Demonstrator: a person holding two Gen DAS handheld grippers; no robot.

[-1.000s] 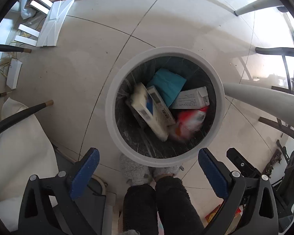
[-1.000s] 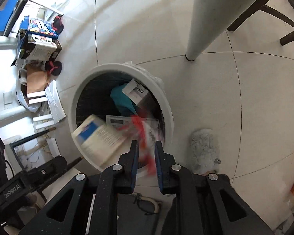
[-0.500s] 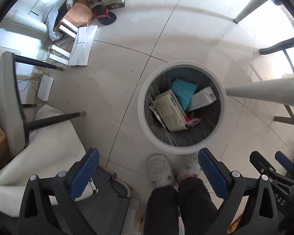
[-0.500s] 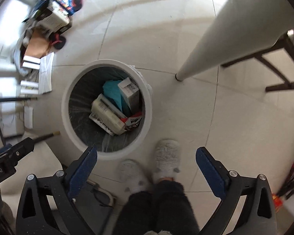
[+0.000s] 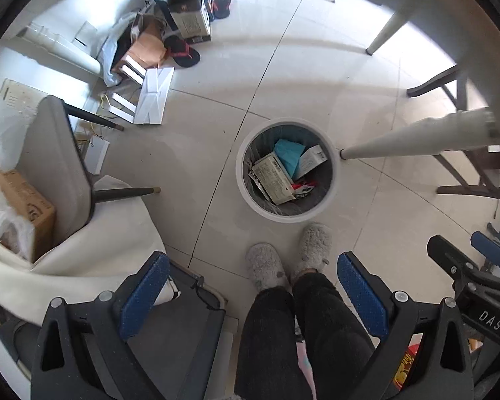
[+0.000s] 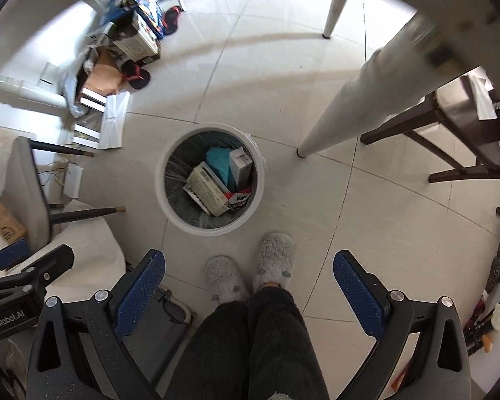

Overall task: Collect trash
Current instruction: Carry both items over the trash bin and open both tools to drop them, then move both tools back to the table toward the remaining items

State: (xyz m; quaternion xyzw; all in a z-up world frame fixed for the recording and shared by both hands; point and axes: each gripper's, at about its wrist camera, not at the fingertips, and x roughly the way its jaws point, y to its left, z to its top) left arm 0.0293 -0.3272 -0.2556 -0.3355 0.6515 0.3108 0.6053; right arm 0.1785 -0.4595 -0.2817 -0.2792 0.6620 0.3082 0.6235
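Note:
A white round trash bin stands on the tiled floor; it also shows in the right wrist view. Inside lie a beige box, a teal packet, a white carton and a red wrapper. The same beige box and red wrapper show in the right wrist view. My left gripper is open and empty, high above the floor. My right gripper is open and empty, also high above the bin.
The person's grey slippers stand just in front of the bin. A white table leg slants beside the bin. A grey chair stands at left, dark wooden chairs at right. Boxes and papers are piled at the back left.
The right gripper opened and the red wrapper dropped into the bin. Both grippers have risen well above the bin, which now looks smaller and farther.

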